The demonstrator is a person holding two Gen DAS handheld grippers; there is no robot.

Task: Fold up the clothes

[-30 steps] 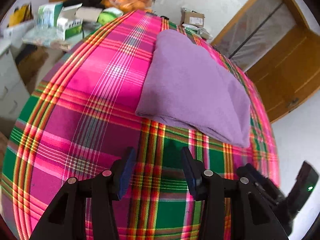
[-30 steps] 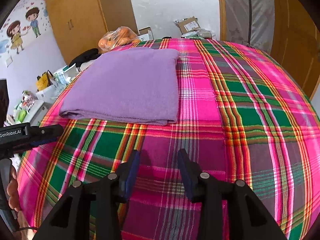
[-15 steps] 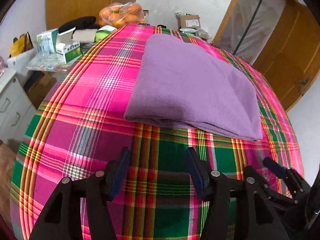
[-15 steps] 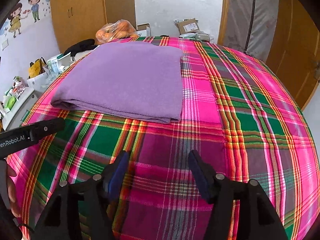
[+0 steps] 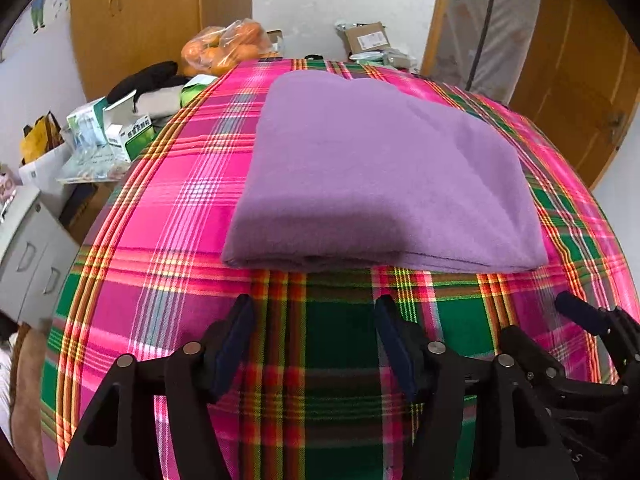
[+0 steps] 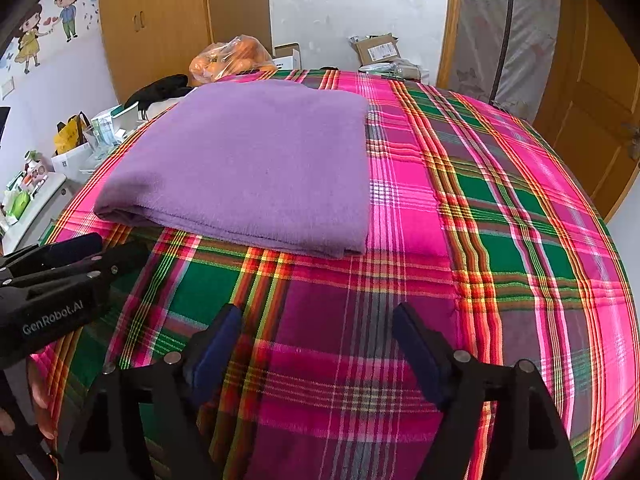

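Note:
A purple garment [image 5: 376, 176] lies folded into a flat rectangle on the pink and green plaid bedspread [image 5: 160, 200]. My left gripper [image 5: 316, 320] hovers just short of its near edge, jaws opening, nothing between them. In the right wrist view the same purple garment [image 6: 248, 160] lies to the upper left, and my right gripper [image 6: 318, 332] is over bare plaid [image 6: 500, 220] below its near right corner, jaws opening and empty. The left gripper's body [image 6: 52, 280] shows at that view's left edge; the right gripper's fingers [image 5: 588, 316] show at the left view's right edge.
Beyond the bed's far edge sit a bag of oranges [image 5: 224, 46], cardboard boxes [image 5: 366, 38] and black clothing [image 5: 148, 78]. Boxes and clutter [image 5: 108, 132] crowd a side table on the left beside grey drawers [image 5: 32, 256]. Wooden wardrobe and door stand behind.
Both grippers' jaws have spread wider. The left wrist view has rolled level and shifted so the purple garment now sits straight ahead; the right view barely moved.

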